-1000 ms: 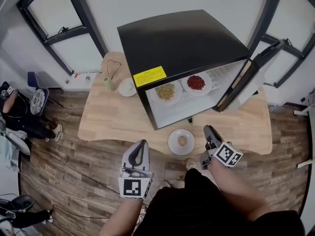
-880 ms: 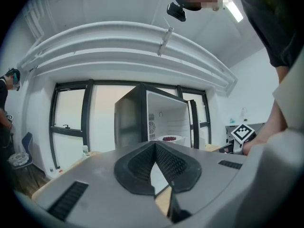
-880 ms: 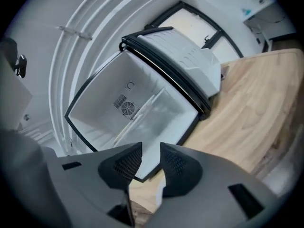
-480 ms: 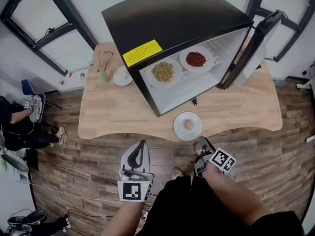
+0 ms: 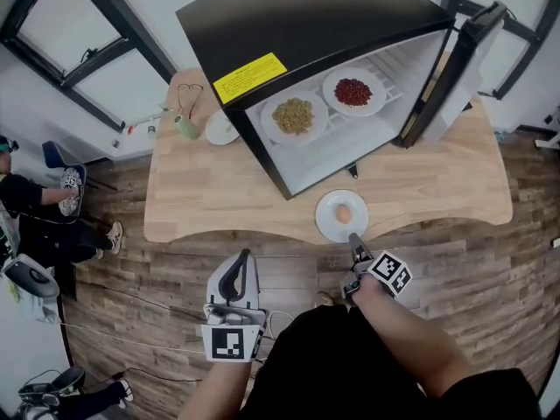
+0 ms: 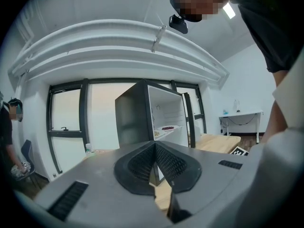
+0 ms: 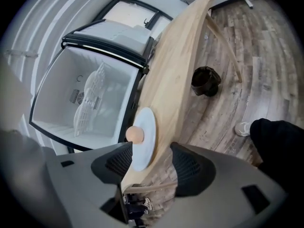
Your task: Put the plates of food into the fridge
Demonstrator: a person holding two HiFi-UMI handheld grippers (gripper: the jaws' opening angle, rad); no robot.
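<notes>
The right tongs point(image 5: 353, 240) have just been opening and stand wide at 6 o'clock of the egg plate point(image 5: 329, 224), with its near rim between them, unpinched. I judge a level clamp best, so the egg point(image 5: 344, 213) cannot roll. The plate sits at the surface's point(image 5: 219, 199) front edge. At its 12 o'clock the fridge point(image 5: 306, 33) holds a plate of yellowish grains point(image 5: 294, 116) and a plate of red food point(image 5: 353, 92). The left tongs point(image 5: 241, 256) are closed and empty.

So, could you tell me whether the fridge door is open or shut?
Open: the fridge door stands swung aside, and two plates show on the shelf inside.
</notes>
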